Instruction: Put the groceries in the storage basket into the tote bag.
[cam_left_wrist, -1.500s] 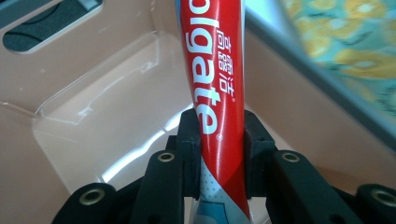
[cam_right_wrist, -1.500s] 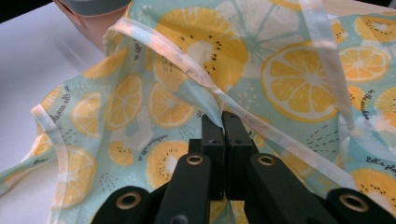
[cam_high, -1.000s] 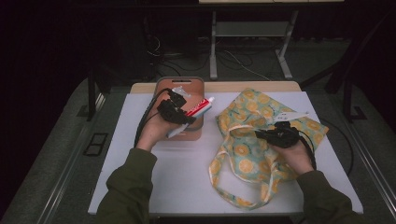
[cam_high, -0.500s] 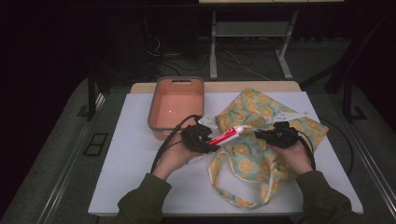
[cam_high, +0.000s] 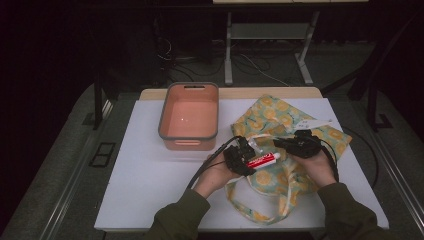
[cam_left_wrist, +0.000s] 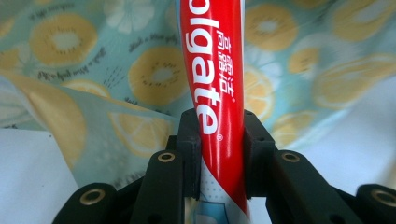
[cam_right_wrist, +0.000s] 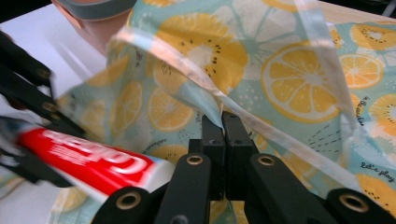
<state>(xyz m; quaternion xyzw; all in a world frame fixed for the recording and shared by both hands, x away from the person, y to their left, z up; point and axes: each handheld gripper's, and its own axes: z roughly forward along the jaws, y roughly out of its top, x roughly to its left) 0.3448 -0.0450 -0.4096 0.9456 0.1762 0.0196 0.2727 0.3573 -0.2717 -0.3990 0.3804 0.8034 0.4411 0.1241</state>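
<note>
A red toothpaste tube (cam_high: 263, 160) sits clamped in my left gripper (cam_high: 245, 156), its length pointing right over the fruit-print cloth bag (cam_high: 280, 120). Close up, the tube (cam_left_wrist: 215, 93) runs up between the jaws of the left gripper (cam_left_wrist: 219, 140), with the bag's fabric (cam_left_wrist: 93, 70) behind it. My right gripper (cam_high: 290, 145) is shut on the bag's rim; in its own view the right gripper (cam_right_wrist: 223, 122) pinches the fabric edge (cam_right_wrist: 187, 70) and lifts it. The tube (cam_right_wrist: 88, 161) comes in from the left toward that raised edge.
A salmon-coloured bin (cam_high: 190, 117) with a grey rim stands behind the left gripper on the white tabletop (cam_high: 150, 175). The bag's handle loop (cam_high: 250, 212) trails toward the front edge. Cables run from both grippers. A white strip (cam_high: 315, 124) lies on the bag.
My left gripper carried the toothpaste tube out of the bin, forward and right to the bag's opening. The right gripper stayed put, holding the bag's rim.
</note>
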